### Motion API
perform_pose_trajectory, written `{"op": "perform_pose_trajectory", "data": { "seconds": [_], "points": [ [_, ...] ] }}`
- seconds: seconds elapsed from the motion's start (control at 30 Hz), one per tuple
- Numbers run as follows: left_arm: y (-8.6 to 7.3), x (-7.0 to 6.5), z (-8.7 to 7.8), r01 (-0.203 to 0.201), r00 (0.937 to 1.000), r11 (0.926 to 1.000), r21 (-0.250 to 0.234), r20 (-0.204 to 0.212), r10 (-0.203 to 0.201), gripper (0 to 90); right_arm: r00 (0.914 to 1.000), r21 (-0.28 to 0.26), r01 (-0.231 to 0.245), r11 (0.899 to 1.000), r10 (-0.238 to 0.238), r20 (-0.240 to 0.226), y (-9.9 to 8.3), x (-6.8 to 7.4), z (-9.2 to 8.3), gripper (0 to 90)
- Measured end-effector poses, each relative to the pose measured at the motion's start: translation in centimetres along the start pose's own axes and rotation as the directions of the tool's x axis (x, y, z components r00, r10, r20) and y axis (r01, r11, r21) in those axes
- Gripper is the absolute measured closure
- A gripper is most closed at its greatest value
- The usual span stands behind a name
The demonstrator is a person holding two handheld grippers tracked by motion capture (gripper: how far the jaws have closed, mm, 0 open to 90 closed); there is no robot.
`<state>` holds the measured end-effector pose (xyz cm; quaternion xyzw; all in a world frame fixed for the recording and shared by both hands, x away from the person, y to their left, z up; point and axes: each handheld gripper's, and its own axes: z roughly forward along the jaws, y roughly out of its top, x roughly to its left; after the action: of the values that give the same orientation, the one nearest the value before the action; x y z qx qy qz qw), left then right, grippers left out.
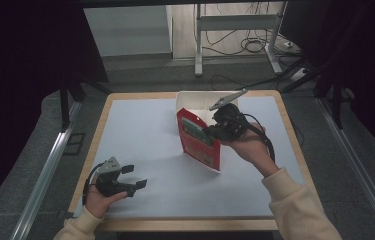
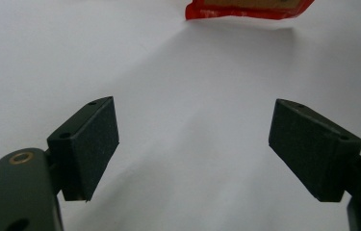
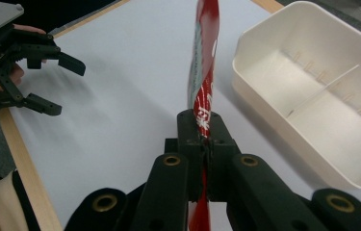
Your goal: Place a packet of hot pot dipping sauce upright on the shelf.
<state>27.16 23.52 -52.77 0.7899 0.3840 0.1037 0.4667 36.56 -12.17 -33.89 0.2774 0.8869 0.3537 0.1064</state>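
A flat red snack packet (image 1: 200, 139) hangs above the middle of the table, pinched at its upper right edge by my right gripper (image 1: 214, 128). In the right gripper view the jaws are shut on the packet (image 3: 203, 91), which runs edge-on away from the fingertips (image 3: 206, 127). Near the front left edge of the table my left gripper (image 1: 134, 176) is held open with nothing between its pads (image 2: 91, 144); the packet's lower edge (image 2: 248, 9) shows far ahead of it.
A white divided tray (image 1: 202, 101) stands at the back of the table (image 1: 140, 130), just behind the packet; its compartments (image 3: 313, 91) look bare. The table's wooden rim (image 3: 26, 178) frames a white top. Desk legs and cables lie on the floor beyond.
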Motion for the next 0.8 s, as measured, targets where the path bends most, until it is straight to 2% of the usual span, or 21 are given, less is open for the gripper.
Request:
{"op": "perform_pose_trajectory", "data": {
  "seconds": [0.23, 0.5, 0.8],
  "points": [
    [0.0, 0.0, 0.0, 0.0, 1.0, 1.0, 0.002, 0.0, 0.0, 17.6, 0.9998, -0.02, -0.007, 1.0, 0.008, 0.02, 0.3, -0.3, -0.9, 87.5],
    [0.0, 0.0, 0.0, -0.001, 1.0, 1.0, 0.005, -0.001, 0.001, 17.6, 0.9978, -0.048, -0.036, 0.998, 0.039, 0.053, 1.1, -0.8, -1.7, 87.6],
    [0.0, 0.0, 0.0, 0.001, 1.0, 1.0, 0.002, 0.0, -0.001, 17.6, 0.995, -0.068, -0.042, 0.997, 0.047, 0.087, 2.0, -1.4, -1.9, 87.6]
  ]
}}
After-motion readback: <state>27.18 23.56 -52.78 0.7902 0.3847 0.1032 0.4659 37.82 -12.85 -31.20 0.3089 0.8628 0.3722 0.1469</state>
